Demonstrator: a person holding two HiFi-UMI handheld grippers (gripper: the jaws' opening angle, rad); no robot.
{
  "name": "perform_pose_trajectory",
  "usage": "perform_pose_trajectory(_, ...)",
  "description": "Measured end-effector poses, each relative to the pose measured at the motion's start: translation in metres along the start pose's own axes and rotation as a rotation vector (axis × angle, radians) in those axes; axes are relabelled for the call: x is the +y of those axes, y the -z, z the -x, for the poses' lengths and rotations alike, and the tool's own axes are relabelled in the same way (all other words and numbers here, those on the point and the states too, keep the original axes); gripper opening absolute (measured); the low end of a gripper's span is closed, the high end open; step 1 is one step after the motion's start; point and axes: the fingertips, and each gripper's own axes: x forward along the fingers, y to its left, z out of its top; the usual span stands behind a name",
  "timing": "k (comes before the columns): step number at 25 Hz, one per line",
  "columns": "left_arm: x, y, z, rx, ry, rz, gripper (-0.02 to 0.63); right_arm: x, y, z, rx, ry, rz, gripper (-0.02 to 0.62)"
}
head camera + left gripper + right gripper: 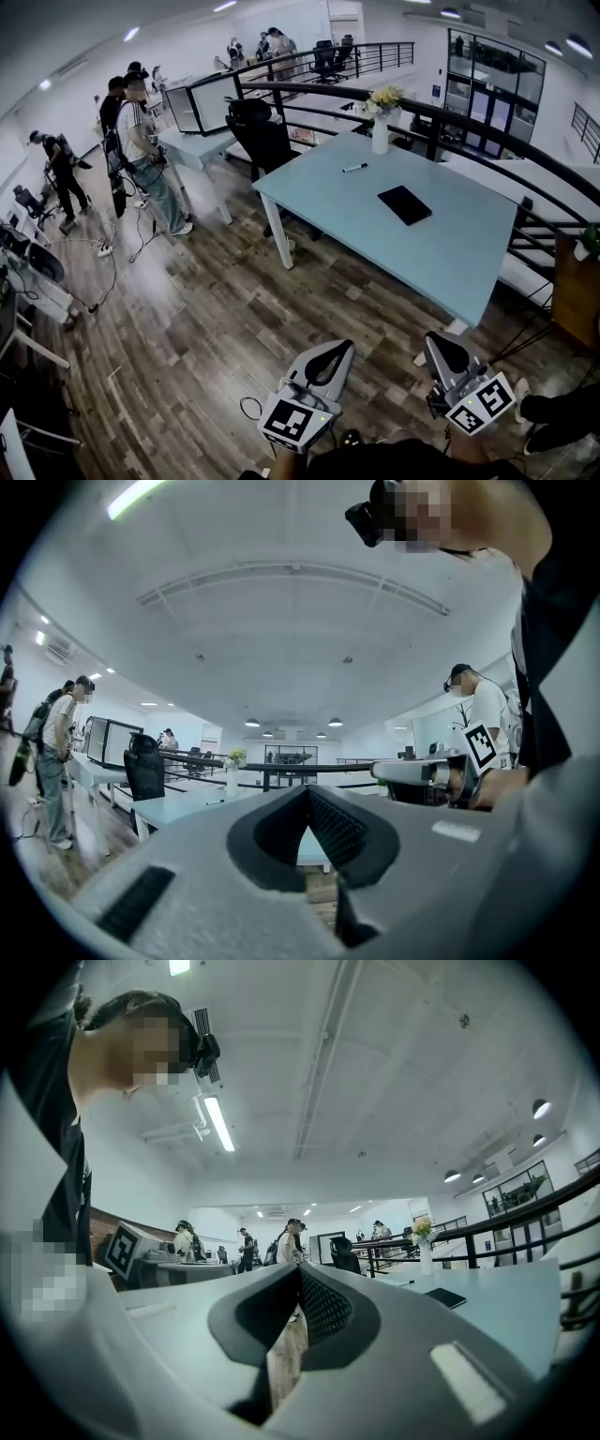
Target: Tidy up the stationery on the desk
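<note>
A light blue desk [441,253] stands ahead on the wooden floor. On it lie a black notebook [405,204] and a marker pen [354,168], with a white vase of flowers [381,131] at the far edge. Both grippers are held short of the desk, over the floor. My left gripper [336,352] is shut with nothing in it, its jaws meeting at a point [307,789]. My right gripper [437,339] is also shut and empty [298,1267], near the desk's front corner. The notebook [444,1297] and vase [427,1258] show to the right in the right gripper view.
A black office chair [262,141] stands at the desk's far left corner. Several people [145,159] stand at the left by another table [192,145]. Cables [103,248] lie on the floor. A dark railing [525,159] runs behind the desk.
</note>
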Motion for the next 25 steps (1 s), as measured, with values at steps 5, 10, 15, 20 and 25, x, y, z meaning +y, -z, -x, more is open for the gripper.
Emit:
perform_pose_trajectory(5,0.008,0.005,0.003,-0.003,-0.013,0.018,-0.009,0.005,0.007,-0.004,0.020,-0.007,-0.003,0.008)
perform_pose_trajectory(10,0.003,0.010,0.006,0.013,-0.007,0.030,-0.009,0.005,0.012,0.001,0.030,0.003,-0.023,0.008)
perform_pose_trajectory(15,0.017,0.012,-0.002,0.015,-0.030,0.026,-0.009,-0.004,0.016,-0.012,0.030,-0.014,-0.040,0.006)
perform_pose_trajectory(20,0.037,0.011,-0.019,0.018,-0.051,0.008,-0.009,-0.025,0.016,-0.035,0.012,-0.028,-0.053,0.006)
perform_pose_trajectory(25,0.050,0.015,-0.039,0.031,-0.076,0.008,-0.009,-0.055,0.021,-0.050,0.006,-0.029,-0.067,0.006)
